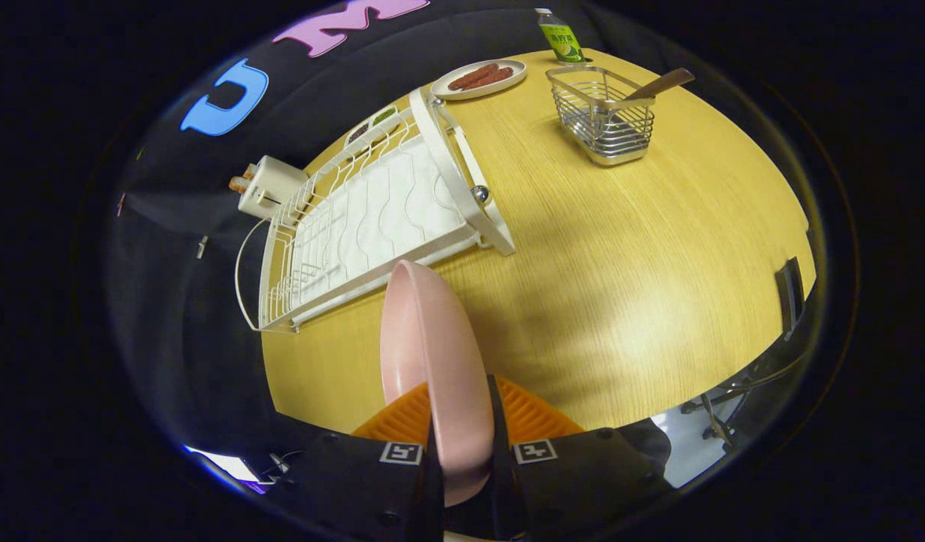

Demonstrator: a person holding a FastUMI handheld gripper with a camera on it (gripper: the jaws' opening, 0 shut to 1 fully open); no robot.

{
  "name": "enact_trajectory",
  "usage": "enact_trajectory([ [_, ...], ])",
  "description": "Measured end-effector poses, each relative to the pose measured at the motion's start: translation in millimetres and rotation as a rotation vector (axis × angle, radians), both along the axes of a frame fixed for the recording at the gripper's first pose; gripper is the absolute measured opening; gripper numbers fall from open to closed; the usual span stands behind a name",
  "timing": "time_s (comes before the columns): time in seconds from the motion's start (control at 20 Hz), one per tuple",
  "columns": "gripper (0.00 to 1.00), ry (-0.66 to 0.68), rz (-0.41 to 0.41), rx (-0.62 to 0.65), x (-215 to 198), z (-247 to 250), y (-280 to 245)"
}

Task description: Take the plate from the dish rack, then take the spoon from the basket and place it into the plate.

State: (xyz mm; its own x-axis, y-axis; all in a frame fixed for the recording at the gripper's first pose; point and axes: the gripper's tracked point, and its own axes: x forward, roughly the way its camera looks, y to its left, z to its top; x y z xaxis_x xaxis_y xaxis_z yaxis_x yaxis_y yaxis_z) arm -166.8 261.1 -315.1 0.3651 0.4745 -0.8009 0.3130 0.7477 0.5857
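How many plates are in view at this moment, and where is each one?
2. A pink plate is clamped edge-on in the gripper, over the table just short of the dish rack. A white plate holding sausages lies on the table beyond the rack's far end.

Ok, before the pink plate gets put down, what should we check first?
1. Round pink plate clamped edge-on between the fingers of the hand-held gripper: ok.
2. Plate out of the white wire dish rack: ok.
3. Bare wooden table ahead to set it on: ok.
4. Plate lying flat: not ok, it stands on edge.
5. Wooden-handled spoon waiting in the metal wire basket: ok.
6. Grip firmness: cannot tell.
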Motion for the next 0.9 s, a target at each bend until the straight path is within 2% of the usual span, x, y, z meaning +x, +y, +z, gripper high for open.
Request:
enact_trajectory([
  [0.4, 0.31, 0.01, -0.008, 0.066, 5, -4, 23],
  [0.55, 0.35, 0.011, 0.001, 0.015, 5, -11, 15],
  [0.65, 0.42, -0.004, 0.007, -0.039, 6, -15, 6],
  [0.75, 0.46, -0.018, 0.016, -0.086, 8, -17, -5],
  [0.9, 0.65, -0.039, 0.008, -0.115, 12, -17, -17],
])
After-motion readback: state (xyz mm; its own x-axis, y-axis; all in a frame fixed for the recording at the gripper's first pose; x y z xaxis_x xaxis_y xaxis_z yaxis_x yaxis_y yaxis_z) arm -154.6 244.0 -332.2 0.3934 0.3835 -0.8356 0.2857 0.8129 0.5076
